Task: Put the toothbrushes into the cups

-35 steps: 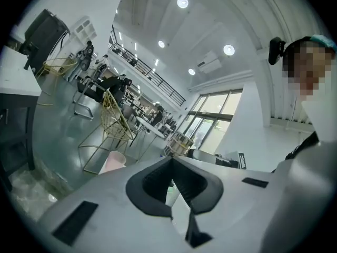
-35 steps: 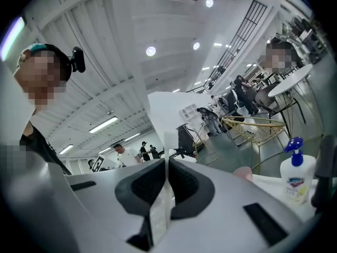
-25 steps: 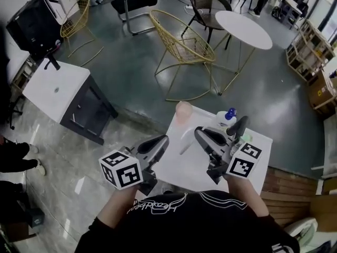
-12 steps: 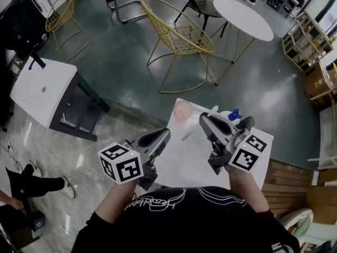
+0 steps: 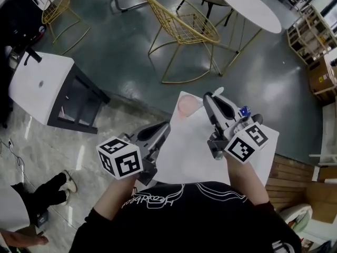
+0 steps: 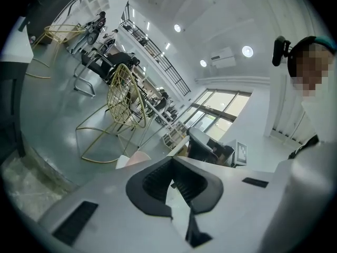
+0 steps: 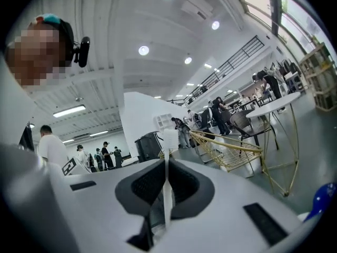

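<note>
In the head view my right gripper is shut on a thin white toothbrush, whose head pokes past the jaw tips over the far edge of the small white table. In the right gripper view the same toothbrush stands clamped upright in my right gripper. A pink cup sits at the table's far left corner, just left of those jaws. My left gripper hovers over the table's left edge, shut with nothing in it. The pink cup shows just beyond its tips.
A blue-topped object stands on the table right of the right gripper. Beyond the table are a yellow wire chair and a round white table. A white cabinet stands to the left, and a person's leg shows at lower left.
The right gripper has carried the toothbrush away from me toward the table's far edge, ending beside the pink cup. The left gripper has shifted slightly.
</note>
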`<state>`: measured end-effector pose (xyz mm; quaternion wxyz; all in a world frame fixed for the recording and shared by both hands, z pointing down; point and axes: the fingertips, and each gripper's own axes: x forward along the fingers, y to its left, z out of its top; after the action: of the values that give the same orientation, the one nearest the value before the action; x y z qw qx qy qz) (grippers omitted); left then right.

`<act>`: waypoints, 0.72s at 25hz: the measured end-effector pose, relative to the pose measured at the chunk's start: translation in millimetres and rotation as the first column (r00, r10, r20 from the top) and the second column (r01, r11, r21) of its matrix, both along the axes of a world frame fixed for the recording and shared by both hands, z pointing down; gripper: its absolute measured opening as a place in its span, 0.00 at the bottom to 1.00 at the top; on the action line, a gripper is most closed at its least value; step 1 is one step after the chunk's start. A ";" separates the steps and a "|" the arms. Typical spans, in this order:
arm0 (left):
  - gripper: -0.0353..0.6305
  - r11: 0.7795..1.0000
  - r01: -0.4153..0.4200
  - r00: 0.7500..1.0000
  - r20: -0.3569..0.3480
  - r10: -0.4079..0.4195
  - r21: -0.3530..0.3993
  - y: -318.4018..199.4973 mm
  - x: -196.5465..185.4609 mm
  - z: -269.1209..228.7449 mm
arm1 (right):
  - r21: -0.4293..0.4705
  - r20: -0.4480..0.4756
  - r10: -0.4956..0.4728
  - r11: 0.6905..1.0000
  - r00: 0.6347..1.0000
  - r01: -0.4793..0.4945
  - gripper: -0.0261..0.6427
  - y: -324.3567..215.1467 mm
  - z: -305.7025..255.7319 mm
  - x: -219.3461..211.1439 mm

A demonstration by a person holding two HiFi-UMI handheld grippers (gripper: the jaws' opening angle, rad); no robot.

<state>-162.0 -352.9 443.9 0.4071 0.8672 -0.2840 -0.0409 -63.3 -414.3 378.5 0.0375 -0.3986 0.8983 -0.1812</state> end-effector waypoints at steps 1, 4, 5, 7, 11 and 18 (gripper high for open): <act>0.06 1.000 -0.002 1.000 0.003 0.002 -0.005 0.7 0.6 2.8 | 0.013 -0.014 0.009 1.000 1.000 -0.009 0.10 -2.2 3.1 0.7; 0.06 1.000 0.000 1.000 0.009 0.000 -0.022 2.4 0.4 10.7 | 0.055 -0.055 0.039 0.998 0.998 -0.036 0.10 -8.5 13.5 3.0; 0.06 1.000 0.002 1.000 0.010 -0.001 -0.027 1.7 -0.7 13.2 | 0.068 -0.074 0.048 0.997 0.996 -0.044 0.10 -11.9 18.3 2.8; 0.06 0.999 0.007 1.000 0.012 -0.006 -0.036 -0.7 -3.9 18.4 | 0.077 -0.098 0.063 0.995 0.993 -0.056 0.10 -19.6 30.6 1.9; 0.06 0.998 0.032 0.999 0.021 -0.031 -0.055 -5.6 -14.0 28.8 | 0.042 -0.114 0.089 0.996 0.989 -0.085 0.10 -32.1 63.6 -0.5; 0.06 0.996 0.045 0.998 0.044 -0.042 -0.083 -2.2 -16.6 43.1 | -0.023 -0.116 0.110 0.993 0.987 -0.114 0.10 -34.2 107.4 0.6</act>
<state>-178.6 -355.1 487.0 0.4362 0.8435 -0.3128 -0.0193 -62.8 -448.5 485.8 -0.0100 -0.4586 0.8724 -0.1687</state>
